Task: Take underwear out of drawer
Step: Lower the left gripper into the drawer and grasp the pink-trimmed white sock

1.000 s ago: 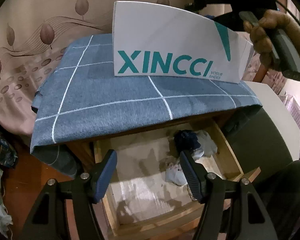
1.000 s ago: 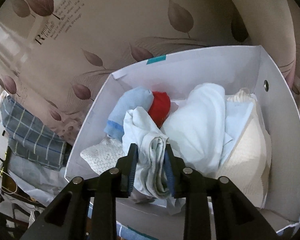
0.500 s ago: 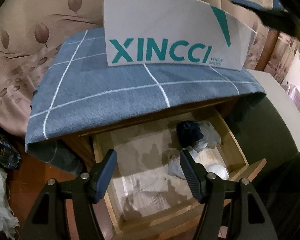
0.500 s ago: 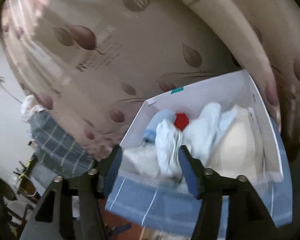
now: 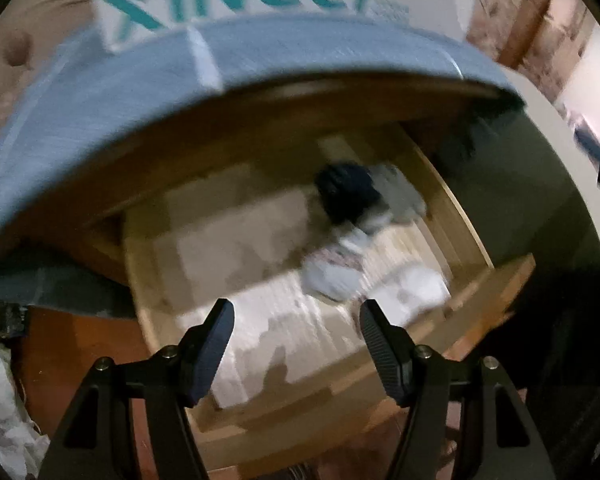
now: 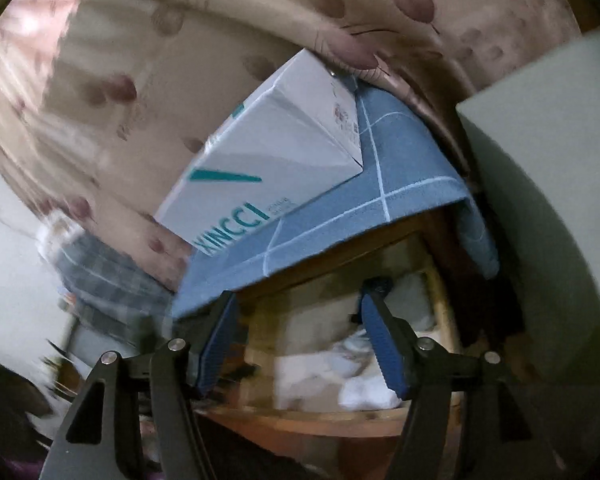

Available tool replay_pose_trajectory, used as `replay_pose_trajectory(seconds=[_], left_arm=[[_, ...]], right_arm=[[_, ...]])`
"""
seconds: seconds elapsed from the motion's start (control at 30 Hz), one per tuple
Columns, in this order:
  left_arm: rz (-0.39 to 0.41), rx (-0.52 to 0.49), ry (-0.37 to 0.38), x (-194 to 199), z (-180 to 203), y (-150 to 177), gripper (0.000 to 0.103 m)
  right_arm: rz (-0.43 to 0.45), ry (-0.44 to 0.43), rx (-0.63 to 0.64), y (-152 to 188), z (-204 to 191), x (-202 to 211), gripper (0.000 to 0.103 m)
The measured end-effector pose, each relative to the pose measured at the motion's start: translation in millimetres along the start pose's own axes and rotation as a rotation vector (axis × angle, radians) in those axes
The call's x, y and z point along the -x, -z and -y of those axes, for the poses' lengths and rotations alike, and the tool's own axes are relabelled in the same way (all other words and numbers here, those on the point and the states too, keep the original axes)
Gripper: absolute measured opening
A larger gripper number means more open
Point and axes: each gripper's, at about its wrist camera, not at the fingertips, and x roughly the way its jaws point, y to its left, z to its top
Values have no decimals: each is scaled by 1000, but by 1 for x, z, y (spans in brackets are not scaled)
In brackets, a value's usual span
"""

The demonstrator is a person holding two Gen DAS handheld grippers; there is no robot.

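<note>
Leaf-print curtain (image 6: pixel 148 80) behind cloth-covered cabinet; XINCCI box (image 6: pixel 268 160) at top. Wooden drawer (image 5: pixel 452 208) open, underwear (image 5: pixel 364 240) left inside, centre-right. Left gripper (image 5: pixel 296 320) and right gripper (image 6: pixel 298 312) released, nothing held. More removal judged pending.

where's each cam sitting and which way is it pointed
Left wrist: on the left gripper, looking steeply down into the open drawer of underwear; its two open fingers show.
Right wrist: on the right gripper, angled toward the drawer from farther off; open fingers show.
Shared: drawer, white XINCCI box, blue checked cloth.
</note>
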Motion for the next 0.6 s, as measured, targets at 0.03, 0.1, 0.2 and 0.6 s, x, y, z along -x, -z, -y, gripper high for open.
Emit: replay_pose_trajectory(seconds=[0.03,0.1,0.2,0.6], left_arm=[[-14,-15,5,-4,5,-1,67],[-35,-46,10,-12,14,-4,67],[-76,-91,-7,-33,29,-12,67],[-137,-311,-18,-97,65,-38,67]], right_arm=[[12,-9,14,-1,-2,3,63],[15,-42,7,-1,1,4,65],[8,-78,-14,-2,3,3,66],[1,-200,-76,0,12,12,73]])
